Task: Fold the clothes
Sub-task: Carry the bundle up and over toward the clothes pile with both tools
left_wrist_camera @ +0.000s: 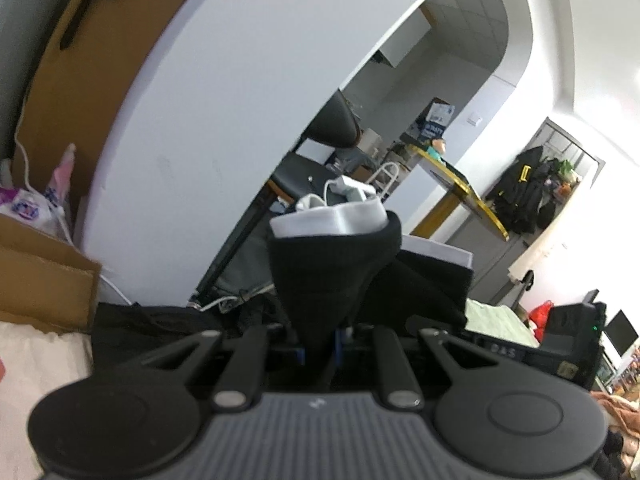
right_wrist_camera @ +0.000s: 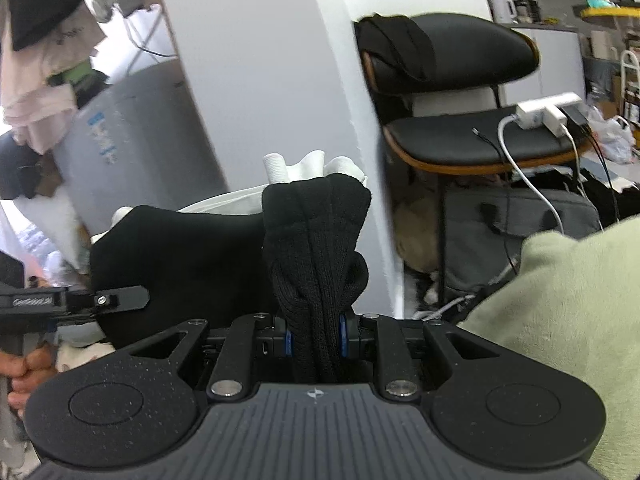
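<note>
White wall (left_wrist_camera: 224, 128) fills the left wrist view from 9 to 12 o'clock, with an arched opening to a cluttered back room at 1 o'clock and a cardboard box (left_wrist_camera: 44, 276) at 8 o'clock. Left gripper (left_wrist_camera: 318, 344) sits at 6 o'clock, clenched on a bunched edge of the black-and-white garment (left_wrist_camera: 328, 264); black knit fans up out of the jaws toward centre, white ribbed trim on top. More of the same garment runs off toward 3 o'clock, where a pale green cloth (left_wrist_camera: 496, 320) lies beyond it. In the right wrist view, a white pillar (right_wrist_camera: 280, 72) stands at 12 o'clock and a black chair (right_wrist_camera: 472, 132) at 2 o'clock carries a white power strip (right_wrist_camera: 548, 114) with cables hanging down. Right gripper (right_wrist_camera: 316, 340) at 6 o'clock is likewise clamped on a thick bunch of the garment's black knit, folds rising straight up between the blue pads (right_wrist_camera: 343, 338), white trim showing above. Garment spans toward 9 o'clock, where the other gripper's finger grips it, a hand (right_wrist_camera: 24, 376) below at 8 o'clock. Green fleece sleeve (right_wrist_camera: 568, 320) fills 4 o'clock. Garment is held aloft between both grippers.
</note>
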